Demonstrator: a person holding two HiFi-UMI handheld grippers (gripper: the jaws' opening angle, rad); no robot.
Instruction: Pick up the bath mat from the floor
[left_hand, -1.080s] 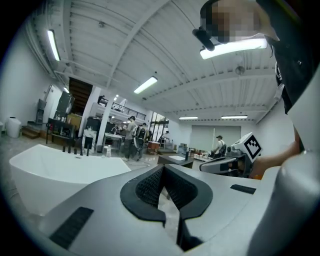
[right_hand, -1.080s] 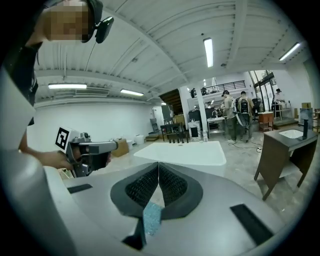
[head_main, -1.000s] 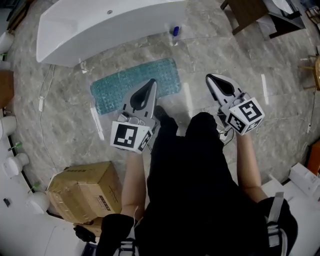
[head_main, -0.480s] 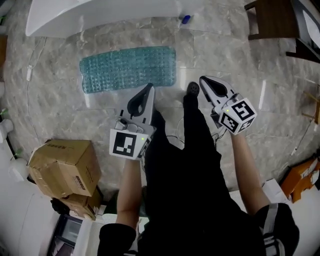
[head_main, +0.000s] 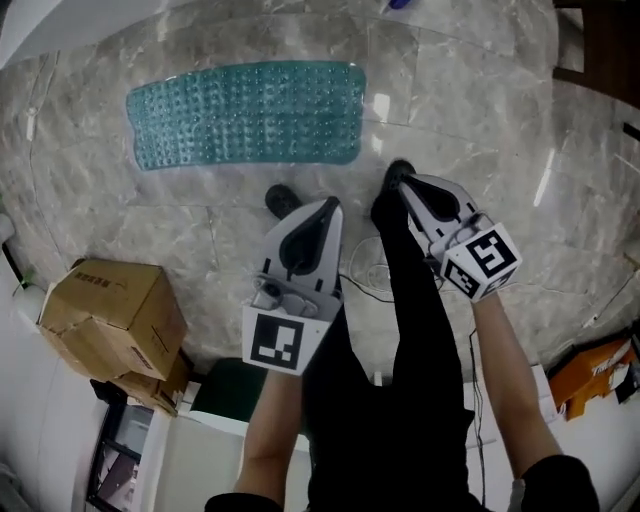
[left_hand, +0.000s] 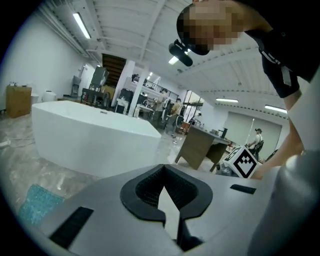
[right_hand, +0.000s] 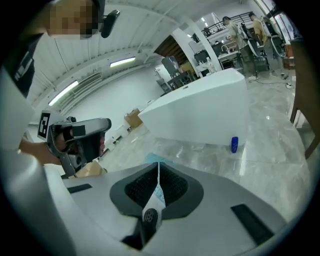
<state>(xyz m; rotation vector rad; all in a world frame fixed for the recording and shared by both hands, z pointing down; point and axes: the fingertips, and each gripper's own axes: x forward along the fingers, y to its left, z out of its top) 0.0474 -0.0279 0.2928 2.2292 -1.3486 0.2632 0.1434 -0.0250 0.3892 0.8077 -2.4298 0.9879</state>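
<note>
Our left gripper (head_main: 328, 206) and right gripper (head_main: 405, 185) have their jaws pressed together, holding nothing. The teal bath mat (head_main: 245, 112) lies flat at upper left, its long axis running left to right.

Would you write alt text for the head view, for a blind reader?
A teal bath mat lies flat on the marble floor, untouched; nearer the camera, the left gripper and right gripper point toward it, jaws shut.

Left gripper (head_main: 331, 205) and right gripper (head_main: 404, 184) side by side, tips pointing forward and down, jaws together
</note>
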